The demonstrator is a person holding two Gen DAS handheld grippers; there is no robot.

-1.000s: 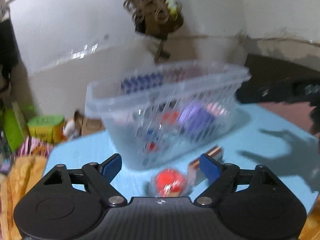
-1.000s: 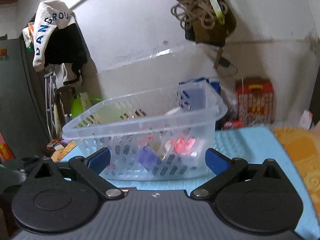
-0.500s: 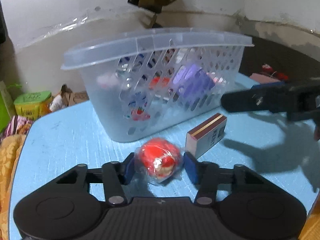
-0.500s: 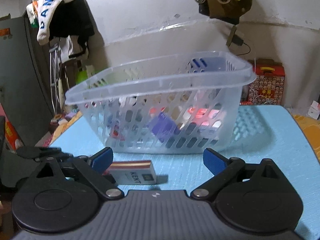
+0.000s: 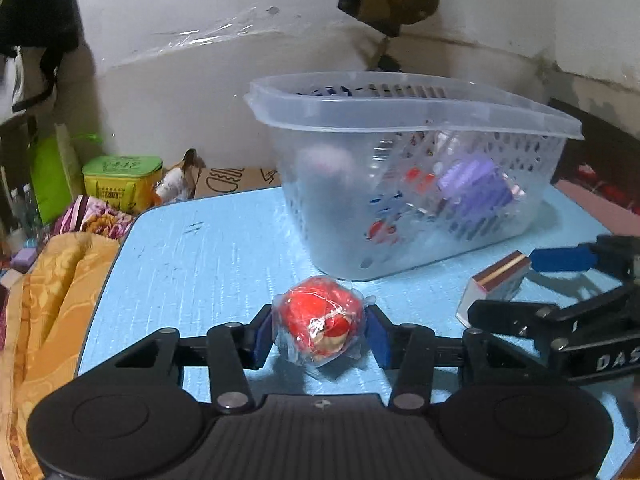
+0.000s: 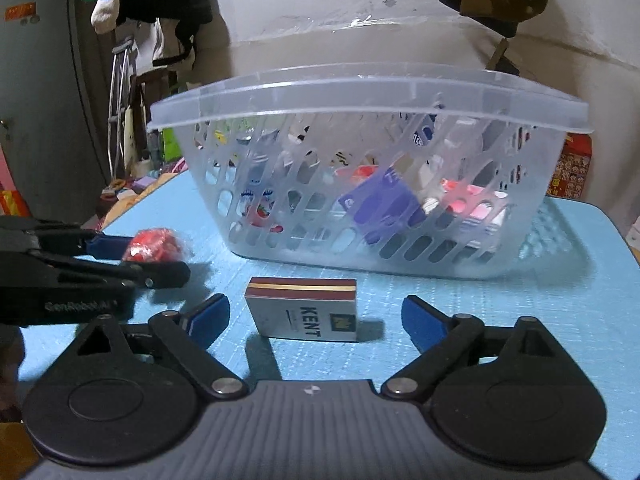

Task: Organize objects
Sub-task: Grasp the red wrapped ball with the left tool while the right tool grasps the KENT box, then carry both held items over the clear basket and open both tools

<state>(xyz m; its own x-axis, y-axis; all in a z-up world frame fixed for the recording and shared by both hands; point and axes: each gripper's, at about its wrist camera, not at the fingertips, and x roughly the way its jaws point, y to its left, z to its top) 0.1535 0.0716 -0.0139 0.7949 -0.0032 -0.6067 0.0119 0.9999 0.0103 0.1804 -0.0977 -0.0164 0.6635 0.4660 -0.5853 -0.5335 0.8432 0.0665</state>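
Observation:
My left gripper (image 5: 320, 332) is shut on a red ball wrapped in clear plastic (image 5: 320, 326), low over the blue table; the ball also shows in the right wrist view (image 6: 154, 245). My right gripper (image 6: 314, 318) is open, its blue pads on either side of a white and maroon Kent box (image 6: 302, 310) lying flat on the table. The box also shows in the left wrist view (image 5: 494, 284). A clear perforated basket (image 6: 400, 96) holding several small packets stands just behind both; it also shows in the left wrist view (image 5: 400, 110).
The blue table (image 5: 200, 248) ends at the left, where an orange cloth (image 5: 48, 300) lies. A green tin (image 5: 120, 180) and a cardboard box (image 5: 232, 180) sit beyond the far edge. A red box (image 6: 570, 170) stands behind the basket at right.
My left gripper has closed on the red ball. My right gripper has come lower and closer, so the Kent box now lies between its open fingers.

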